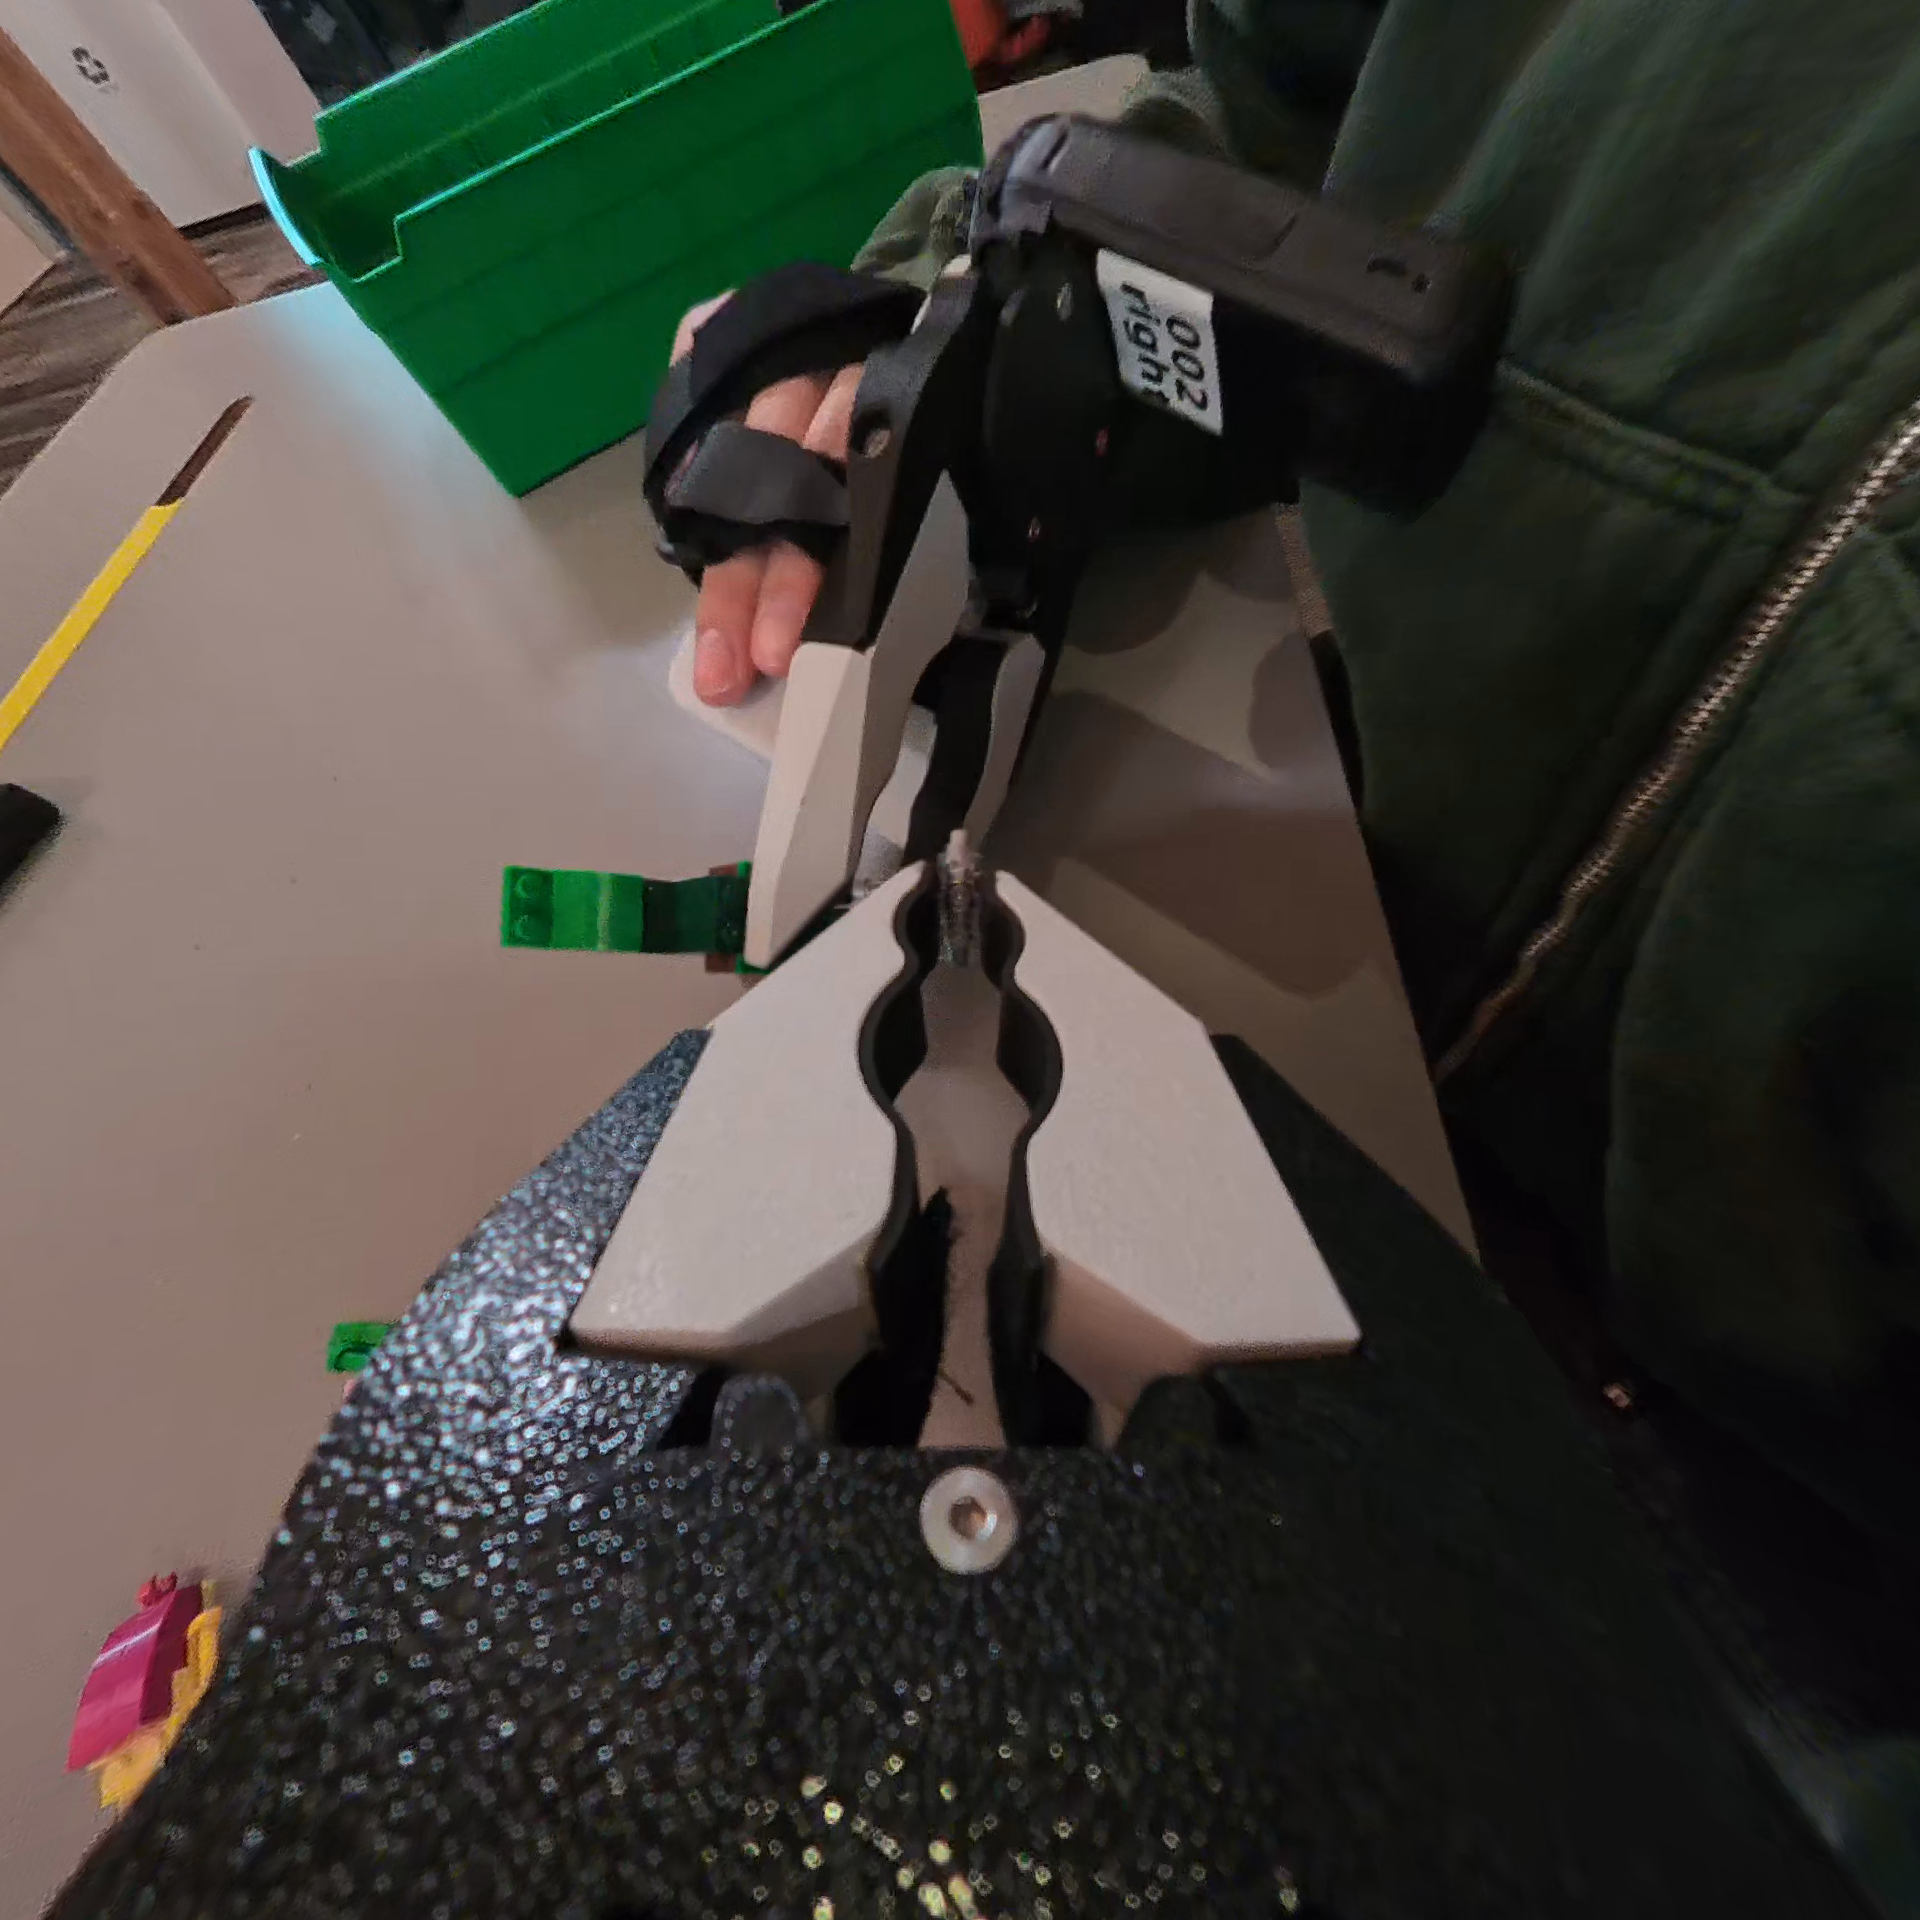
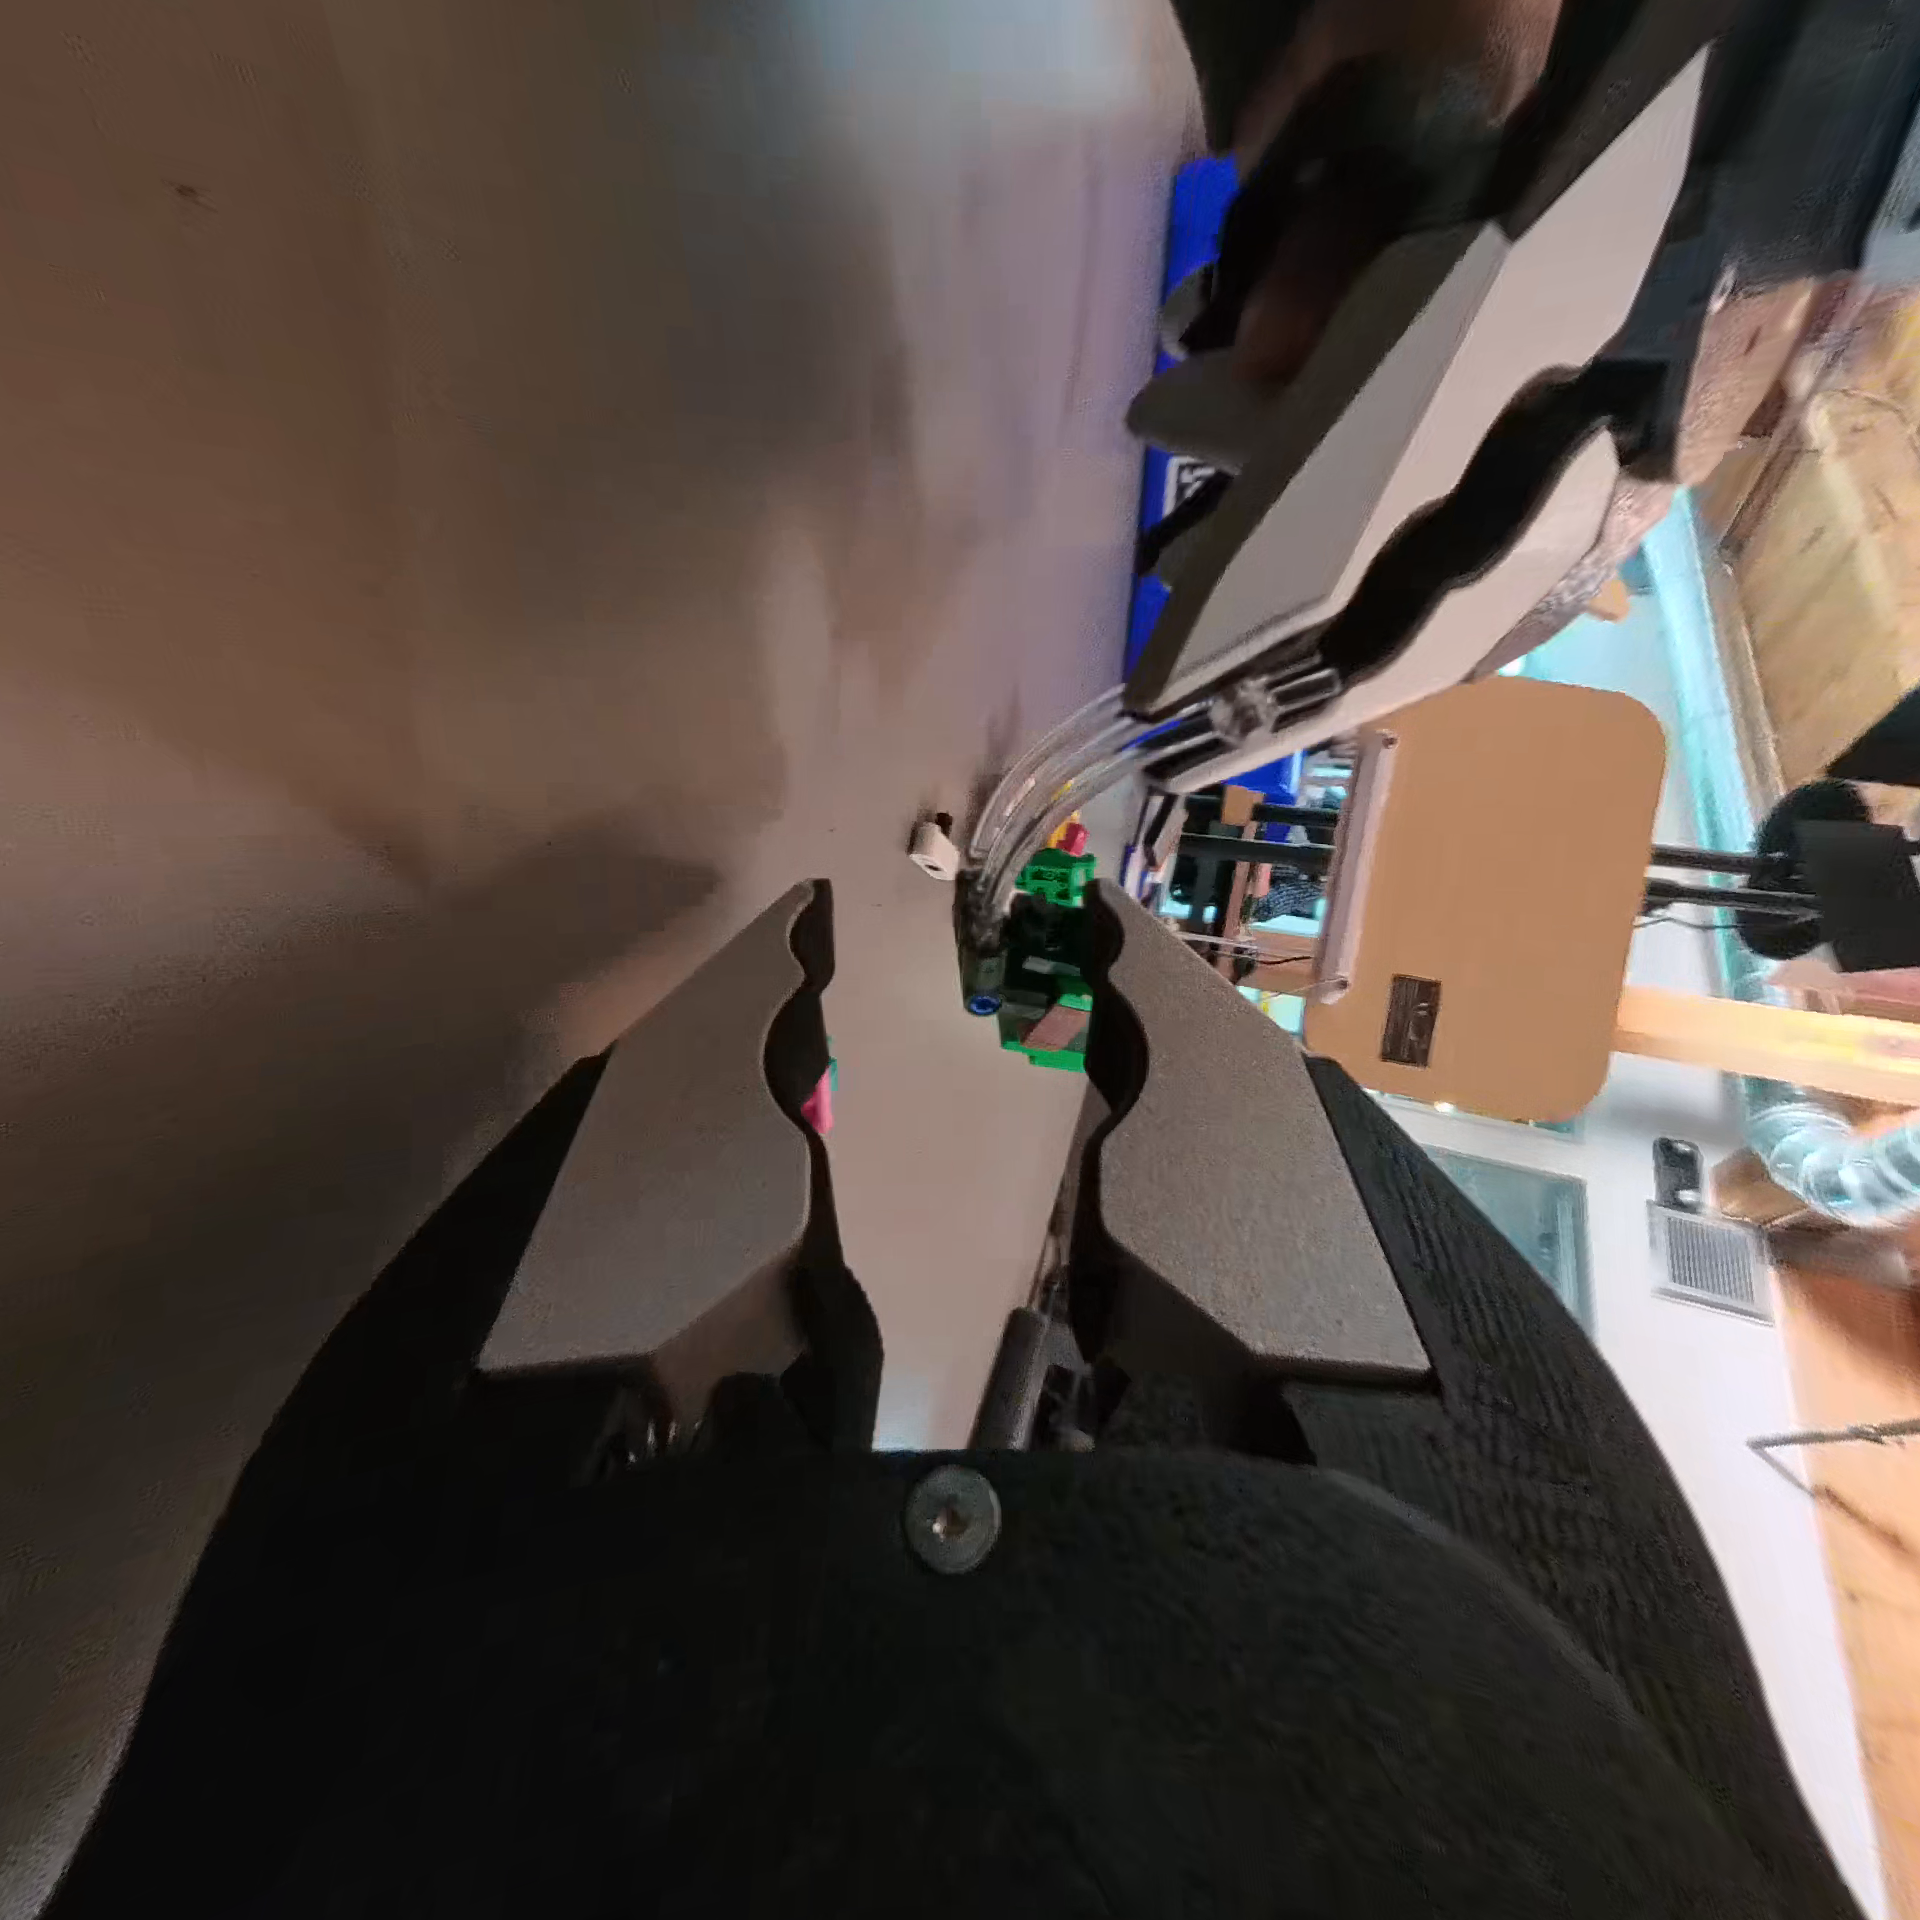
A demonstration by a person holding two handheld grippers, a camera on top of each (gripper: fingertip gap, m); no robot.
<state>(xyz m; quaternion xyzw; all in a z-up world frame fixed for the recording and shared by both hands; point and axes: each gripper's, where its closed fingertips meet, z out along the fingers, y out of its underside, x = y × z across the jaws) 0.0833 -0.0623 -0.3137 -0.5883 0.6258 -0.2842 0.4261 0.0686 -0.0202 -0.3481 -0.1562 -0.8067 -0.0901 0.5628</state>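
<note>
Worktop (image 1: pixel 312 935) is mostly bare to the left; its near edge runs right beside the person's green jacket (image 1: pixel 1662 727), so there's little room on that side. A green bin (image 1: pixel 623 270) sits at the far end, w/ a yellow tape strip (image 1: pixel 83 613) at left. Left tongs (image 1: pixel 961 914) are pressed together on a small clear ribbed part (image 2: pixel 1262 707) w/ clear curved tubes (image 2: pixel 1039 790) running down to the green brick model (image 2: pixel 1049 977) on the worktop. Right tongs (image 2: pixel 961 925) are spread apart, one finger just beside the model, gripping nothing. A small white piece (image 2: pixel 933 850) lies near; pink and yellow bricks (image 1: pixel 145 1673) sit at the near-left edge.
</note>
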